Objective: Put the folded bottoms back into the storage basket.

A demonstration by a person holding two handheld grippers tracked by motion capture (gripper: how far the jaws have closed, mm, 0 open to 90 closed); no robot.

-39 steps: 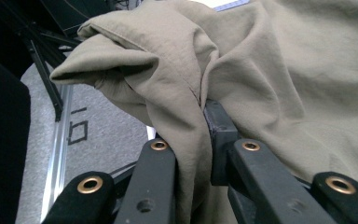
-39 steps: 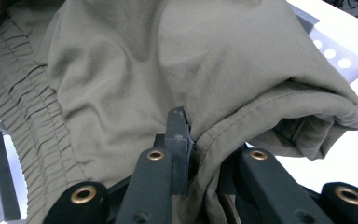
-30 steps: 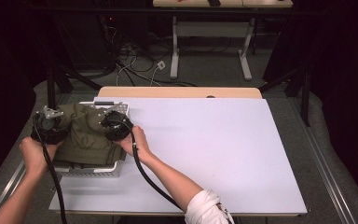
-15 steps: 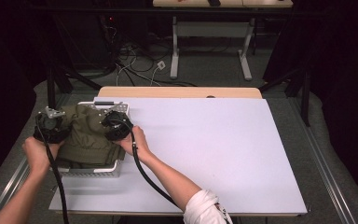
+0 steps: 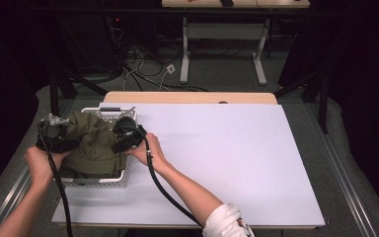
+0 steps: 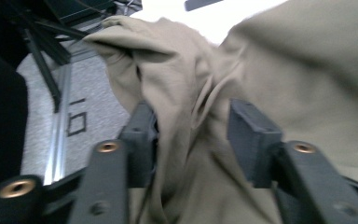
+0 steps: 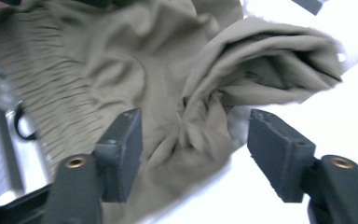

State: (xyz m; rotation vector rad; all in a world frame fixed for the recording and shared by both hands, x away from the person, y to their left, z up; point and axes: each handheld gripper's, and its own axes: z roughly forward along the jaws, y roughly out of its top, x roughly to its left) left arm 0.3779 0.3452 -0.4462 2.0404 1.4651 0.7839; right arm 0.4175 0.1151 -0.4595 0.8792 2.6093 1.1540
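Olive-green garment (image 5: 93, 145) is bunched up in the white perforated basket (image 5: 98, 180) at the table's left edge, spilling over the rim. We've got the left gripper (image 6: 193, 135) with its jaws part-closed around a fold of the cloth, though we can't tell if it's really pinched. The right gripper (image 7: 193, 154) has jaws spread wide over another bunched fold (nothing clamped). The basket walls hem the fabric in on both sides. The white table top (image 5: 227, 158) is bare, with grey floor, loose cables (image 5: 143, 69) and a second table's legs (image 5: 222, 49) behind.
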